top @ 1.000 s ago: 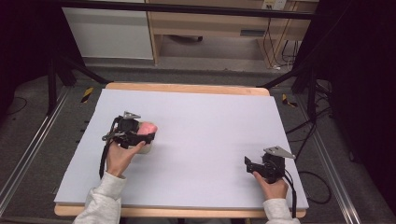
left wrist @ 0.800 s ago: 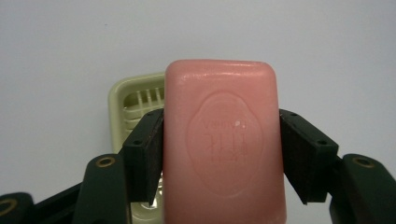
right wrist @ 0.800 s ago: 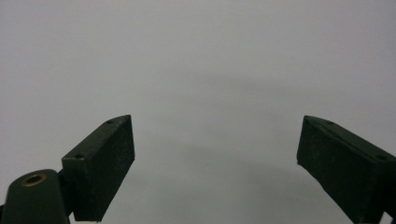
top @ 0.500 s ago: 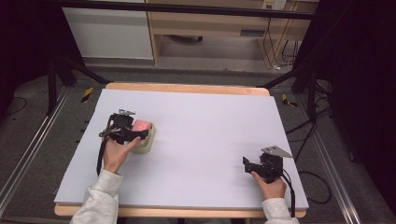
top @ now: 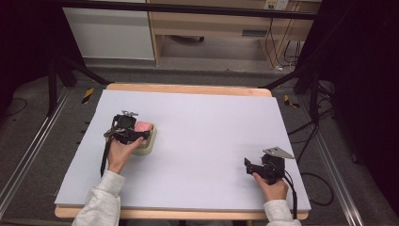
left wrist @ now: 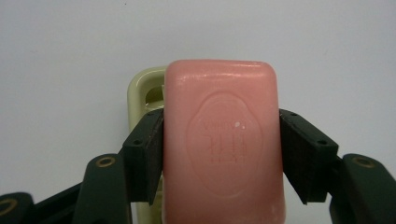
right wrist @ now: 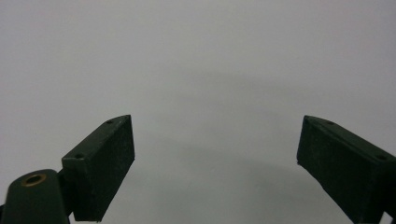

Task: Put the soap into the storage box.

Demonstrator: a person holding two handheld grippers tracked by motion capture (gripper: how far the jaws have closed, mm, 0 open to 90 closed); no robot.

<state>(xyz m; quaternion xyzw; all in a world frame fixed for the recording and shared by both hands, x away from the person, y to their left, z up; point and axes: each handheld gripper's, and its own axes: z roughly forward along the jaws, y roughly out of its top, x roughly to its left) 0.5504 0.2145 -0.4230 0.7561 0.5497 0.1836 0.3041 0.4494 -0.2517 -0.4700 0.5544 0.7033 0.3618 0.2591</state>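
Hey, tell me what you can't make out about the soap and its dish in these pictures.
- Pink soap bar: near end cut off by the bottom edge of the left gripper view; stamped lettering too blurred to read.
- Pale green soap dish: mostly hidden behind the soap there, so whether they touch is unclear.
- In the high view, the left gripper and hand cover part of the dish.

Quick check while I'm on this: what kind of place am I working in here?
Probably a lab or recording workspace, not a home. A wooden table covered by a plain white sheet sits between dark stand legs, with loose cables on the floor beyond it. The pink soap and dish look like test props.
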